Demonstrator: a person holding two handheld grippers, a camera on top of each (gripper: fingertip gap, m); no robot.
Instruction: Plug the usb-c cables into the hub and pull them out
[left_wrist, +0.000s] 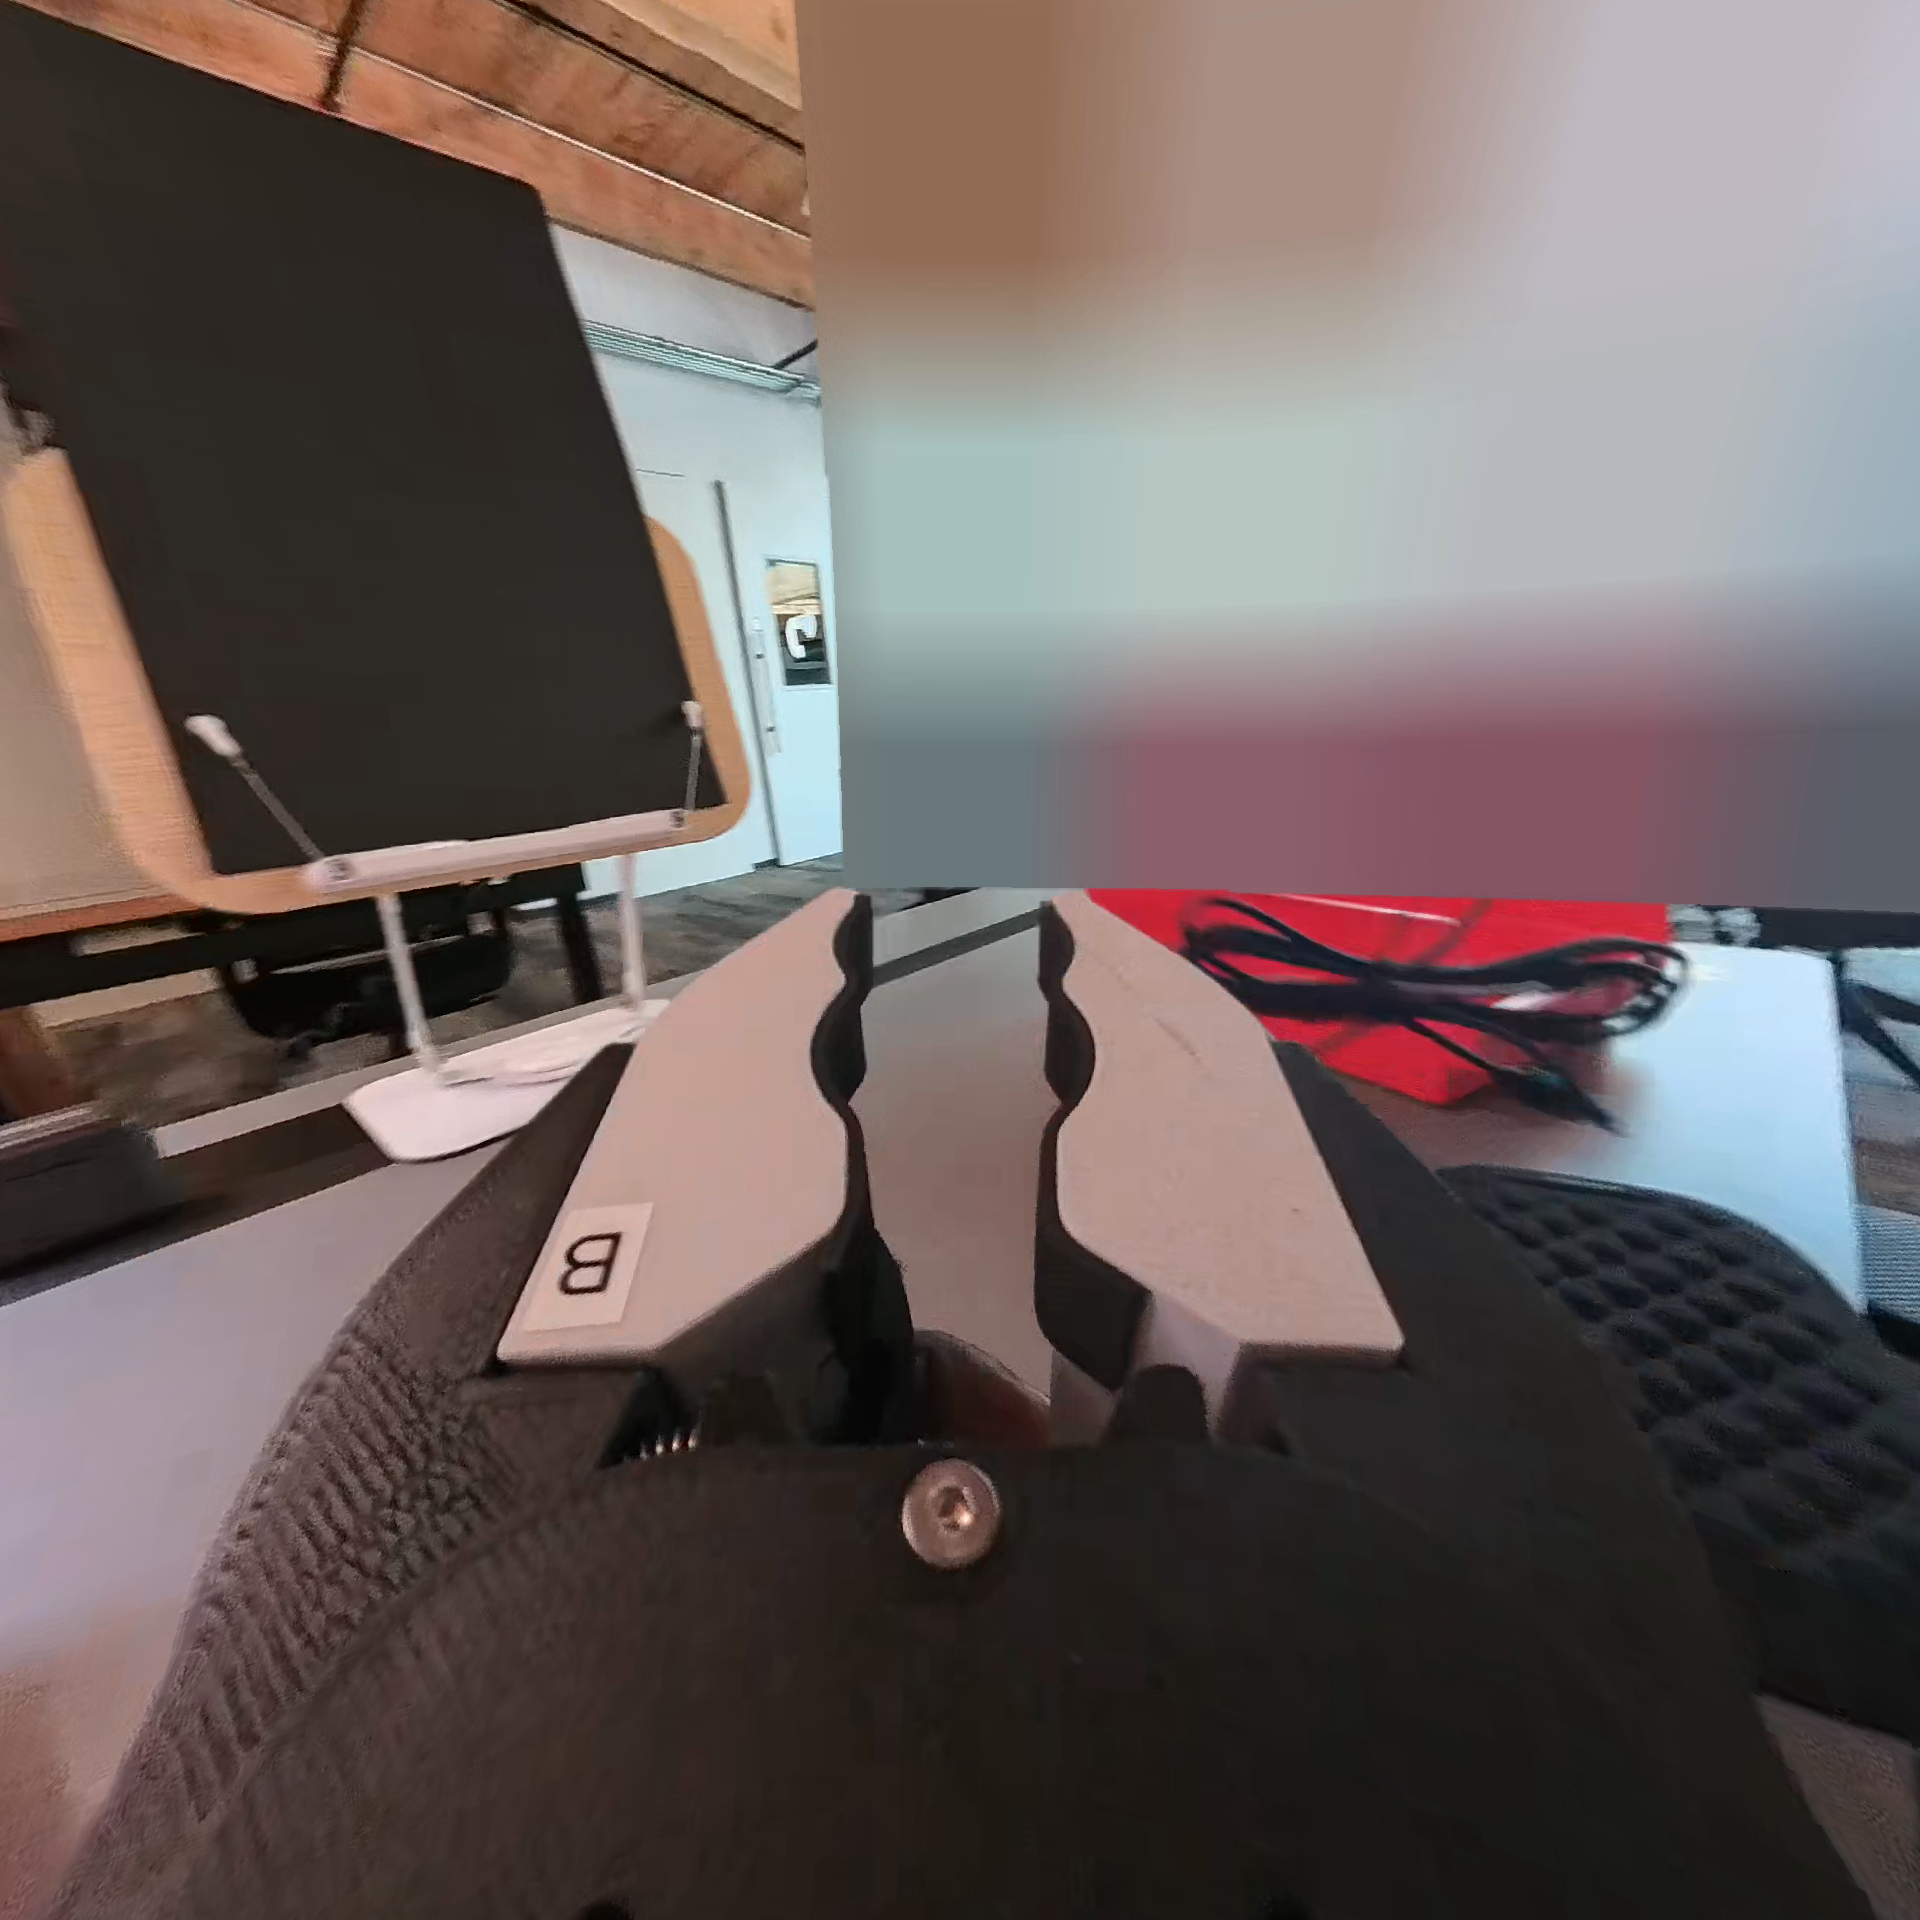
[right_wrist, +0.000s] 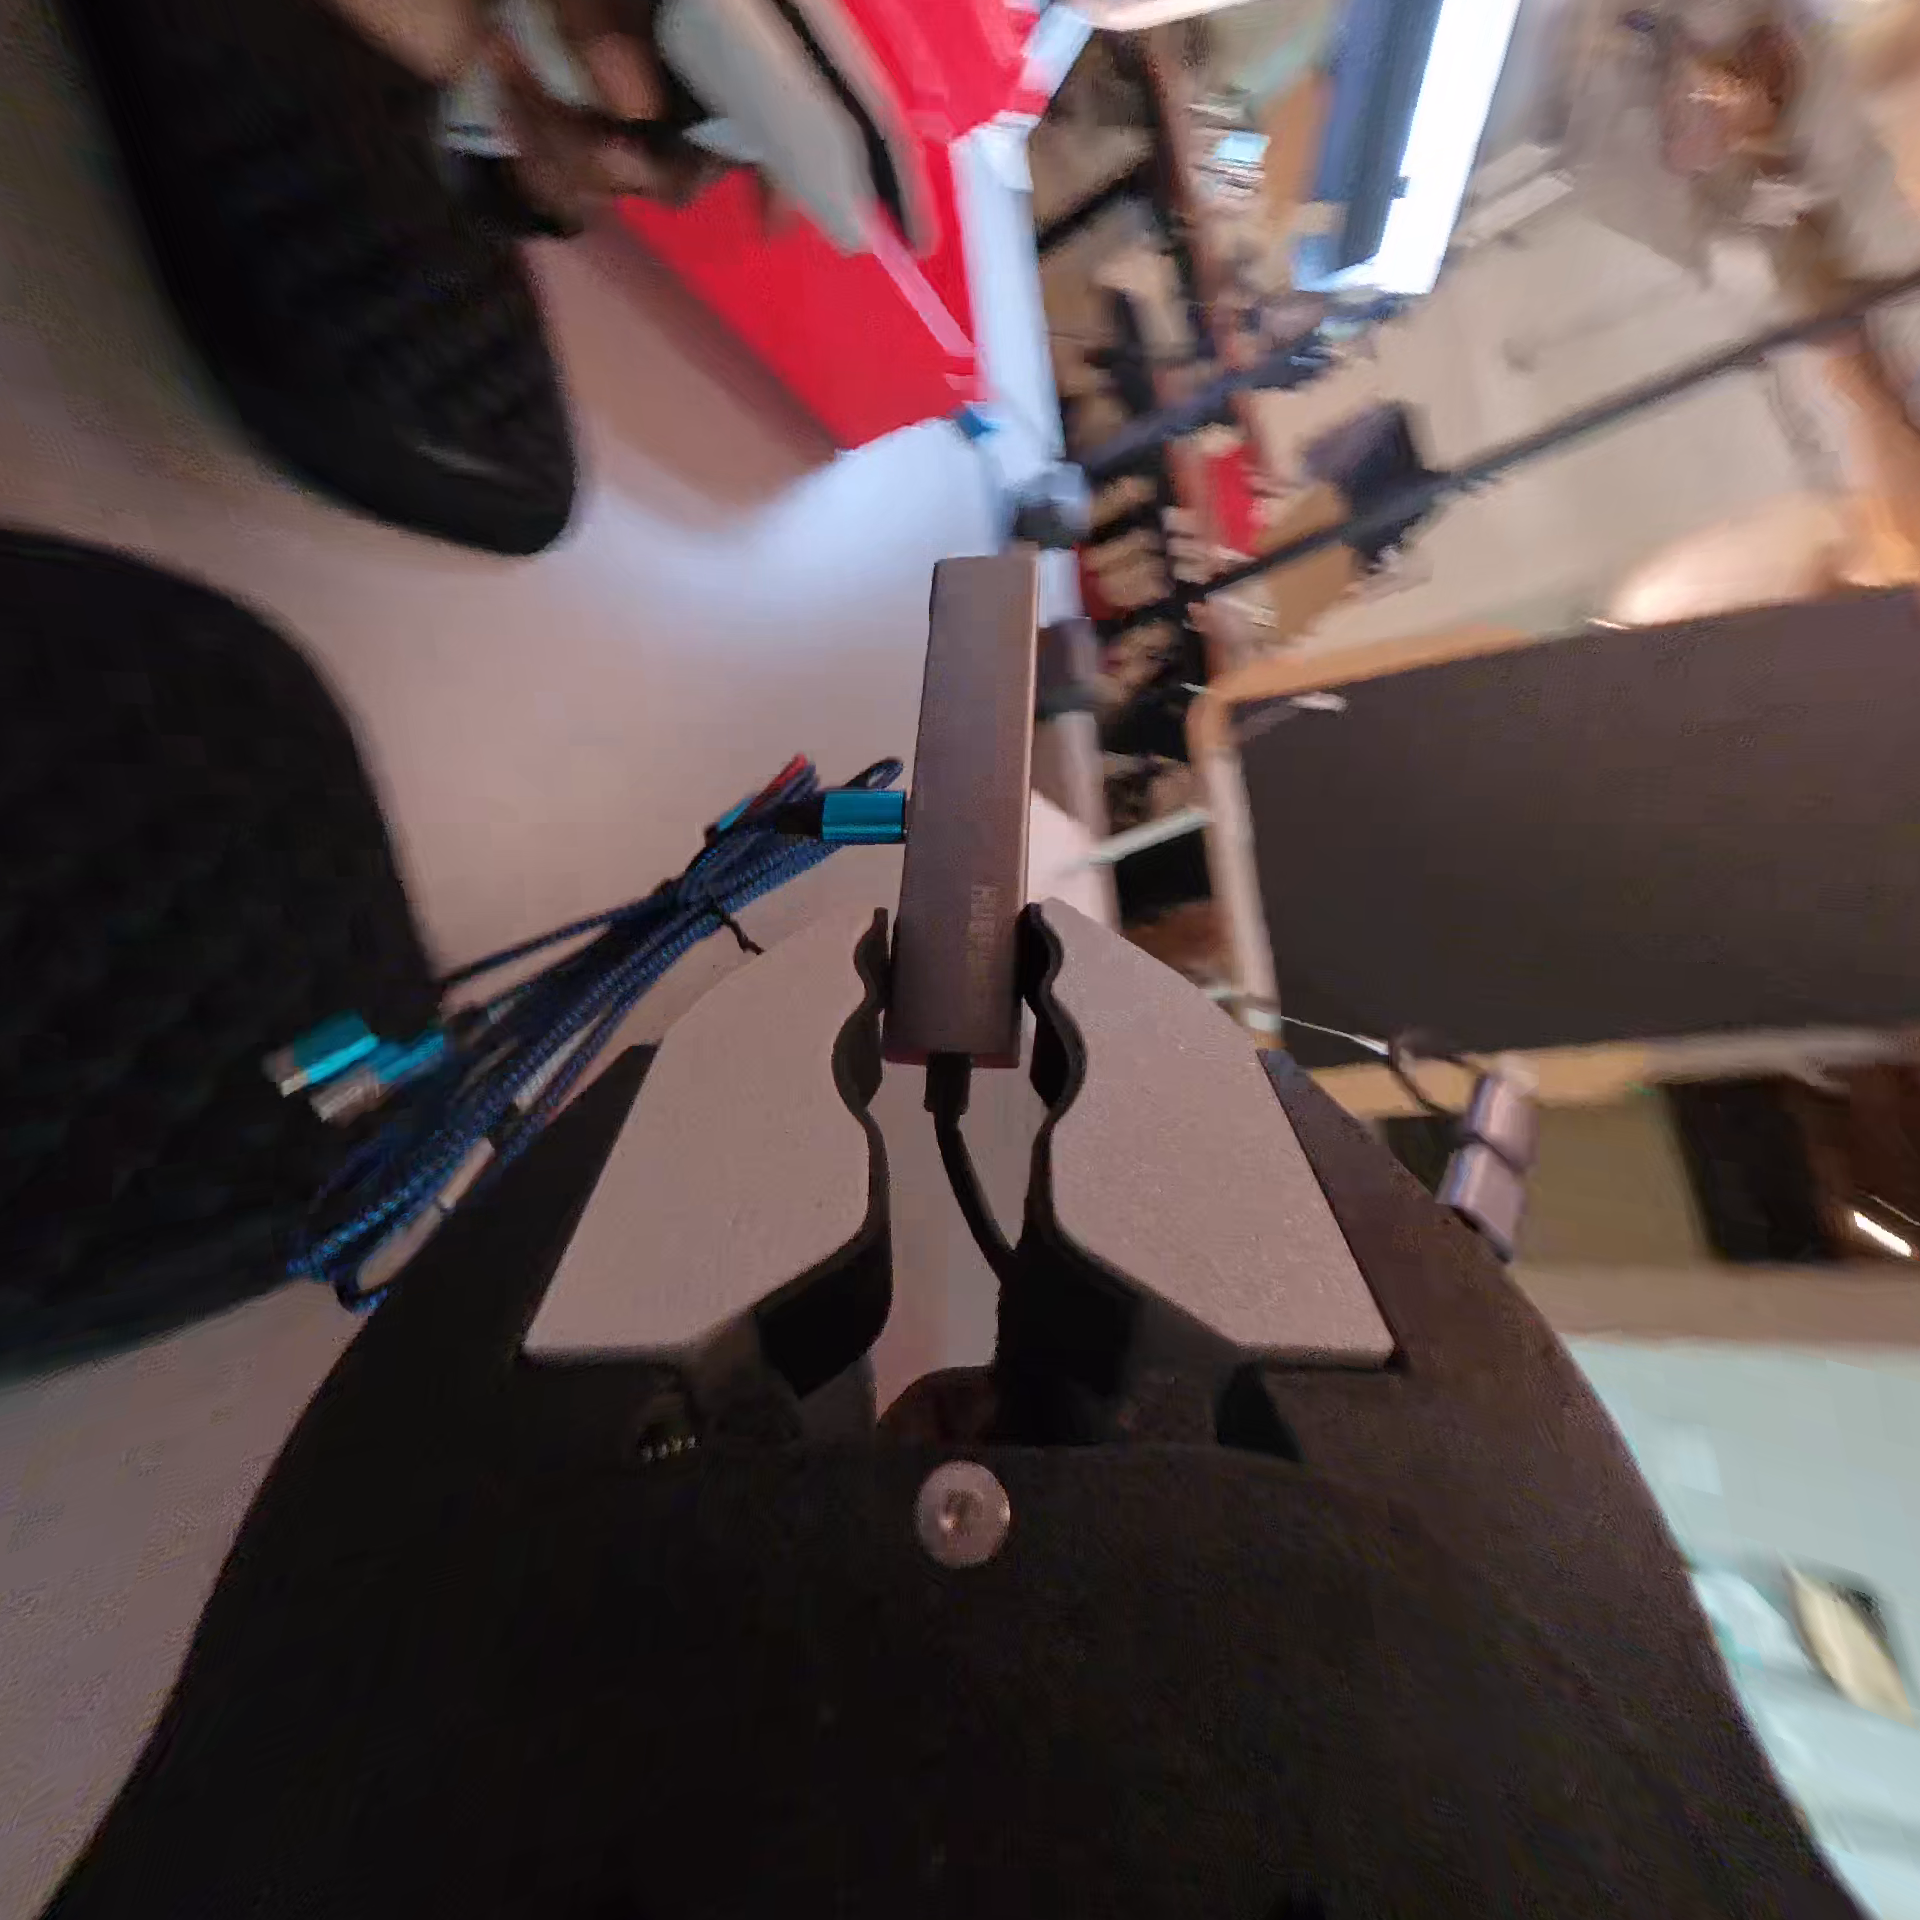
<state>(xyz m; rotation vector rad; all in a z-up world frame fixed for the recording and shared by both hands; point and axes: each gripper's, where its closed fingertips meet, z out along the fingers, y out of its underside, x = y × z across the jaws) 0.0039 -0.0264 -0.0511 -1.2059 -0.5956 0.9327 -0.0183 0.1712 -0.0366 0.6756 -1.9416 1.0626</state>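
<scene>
My right gripper (right_wrist: 956, 925) is shut on the near end of a slim grey hub (right_wrist: 966, 790), held off the table and pointing away from me. The hub's own black lead (right_wrist: 961, 1153) runs back between the fingers. One blue USB-C plug (right_wrist: 862, 816) sits in the hub's left side. Its braided blue cable bundle (right_wrist: 499, 1060) hangs to the left with more loose blue plugs (right_wrist: 343, 1049). My left gripper (left_wrist: 954, 914) is open and empty above the table. The hub does not show in the left wrist view.
A red box (left_wrist: 1382, 997) with a black cable coil (left_wrist: 1455, 977) on it lies ahead of my left gripper. Black foam pads (left_wrist: 1704, 1382) (right_wrist: 156, 935) lie on the pale table (left_wrist: 208, 1455). A stand with a black board (left_wrist: 343, 520) is at left.
</scene>
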